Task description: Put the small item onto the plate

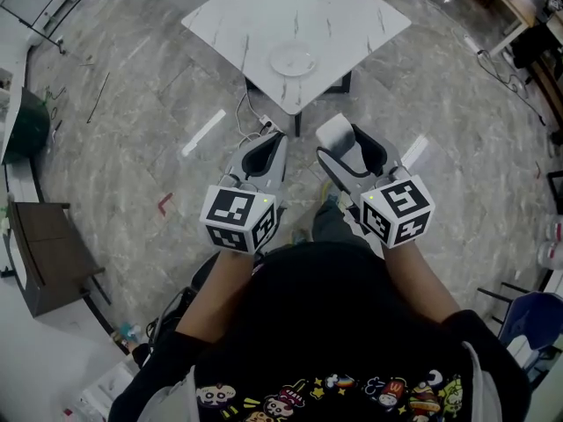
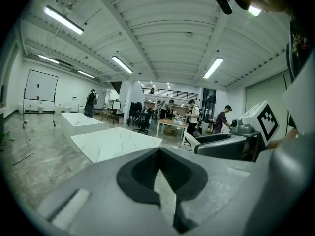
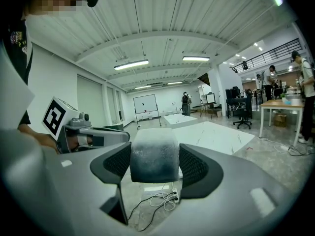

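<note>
A pale grey-white small item (image 1: 333,131) sits between the jaws of my right gripper (image 1: 345,148), which is shut on it; in the right gripper view the item (image 3: 153,151) fills the gap between the black pads (image 3: 194,167). Ahead stands a white marble table (image 1: 352,16) with a clear round plate (image 1: 293,61) near its front corner. Both grippers hang over the floor, short of the table. My left gripper (image 1: 266,143) is beside the right one, jaws together and holding nothing, its tips (image 2: 158,154) meeting. The plate is not visible in either gripper view.
A power strip with white cables (image 1: 256,128) lies on the floor by the table's leg (image 1: 297,121). A dark bench (image 1: 42,253) stands at the left, a blue chair (image 1: 535,316) at the lower right. People and desks (image 2: 189,119) are far off.
</note>
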Motion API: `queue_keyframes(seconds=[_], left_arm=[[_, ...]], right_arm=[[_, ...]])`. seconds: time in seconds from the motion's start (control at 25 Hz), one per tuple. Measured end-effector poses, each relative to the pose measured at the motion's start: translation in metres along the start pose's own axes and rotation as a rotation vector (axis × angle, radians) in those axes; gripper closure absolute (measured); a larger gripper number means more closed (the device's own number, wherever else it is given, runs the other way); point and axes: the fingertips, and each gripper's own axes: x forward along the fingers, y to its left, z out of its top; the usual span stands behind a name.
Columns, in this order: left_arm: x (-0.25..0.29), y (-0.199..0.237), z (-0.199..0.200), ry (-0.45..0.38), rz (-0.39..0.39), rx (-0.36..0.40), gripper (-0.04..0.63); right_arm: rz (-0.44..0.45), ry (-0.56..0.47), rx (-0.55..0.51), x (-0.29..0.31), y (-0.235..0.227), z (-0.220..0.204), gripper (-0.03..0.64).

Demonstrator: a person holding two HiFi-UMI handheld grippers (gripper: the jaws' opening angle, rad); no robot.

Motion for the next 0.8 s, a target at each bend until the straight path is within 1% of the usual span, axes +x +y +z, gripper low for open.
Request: queue_keyframes(seconds=[0.2,0.4,0.48,0.64,0.8], left_arm=[[0.035,0.005,0.002,0.026,0.016,-0.007,0.594],[0.081,0.02,0.008,0.059,0.051,-0.019,0.594],[0.099,0.026,0.005,0.083,0.072,-0.028,0.594],[0.126,0.043,-0.003,0.114,0.141,-0.063,0.594],[0.148,0.052,-0.015,0.141,0.166,-0.084,0.594]], right_arm=[[0.026,0.021,0.003,0.018,-0.032,0.003,0.284],[0.07,0.046,0.008,0.048,-0.072,0.009,0.284],[0.092,0.061,0.014,0.061,-0.088,0.008,0.284],[0.148,0.09,0.017,0.086,-0.117,0.004,0.284],[0.186,0.113,0.0,0.114,-0.138,-0.002,0.284]])
